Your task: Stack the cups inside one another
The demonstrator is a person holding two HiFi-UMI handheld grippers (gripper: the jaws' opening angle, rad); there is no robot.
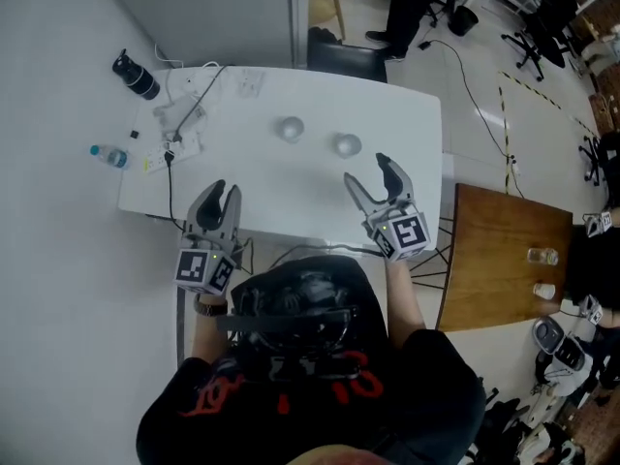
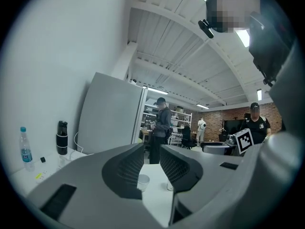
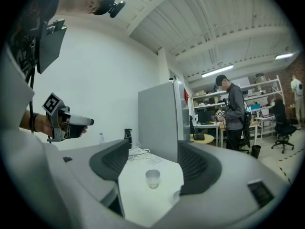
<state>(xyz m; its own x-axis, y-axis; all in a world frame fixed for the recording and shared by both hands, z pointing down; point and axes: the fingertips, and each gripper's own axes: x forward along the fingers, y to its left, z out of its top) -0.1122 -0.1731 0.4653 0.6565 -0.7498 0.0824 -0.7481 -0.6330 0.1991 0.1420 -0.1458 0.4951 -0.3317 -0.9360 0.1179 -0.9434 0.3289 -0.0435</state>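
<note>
Head view: two clear cups on white table (image 1: 392,105), left cup (image 1: 290,128) and right cup (image 1: 347,144), both upright, near each other but apart, neither inside the other. Left gripper (image 1: 225,194) and right gripper (image 1: 368,172) at the table's near edge, clear of both cups. Left gripper view: jaws only narrowly apart, nothing between the pads; one cup visible through the gap, well ahead on the table. Right gripper view: jaws wide apart, empty; a cup framed between them yet well ahead, untouched. Reckon stacking not yet begun. Left to do: grasp one cup, lift, lower into the other.
</note>
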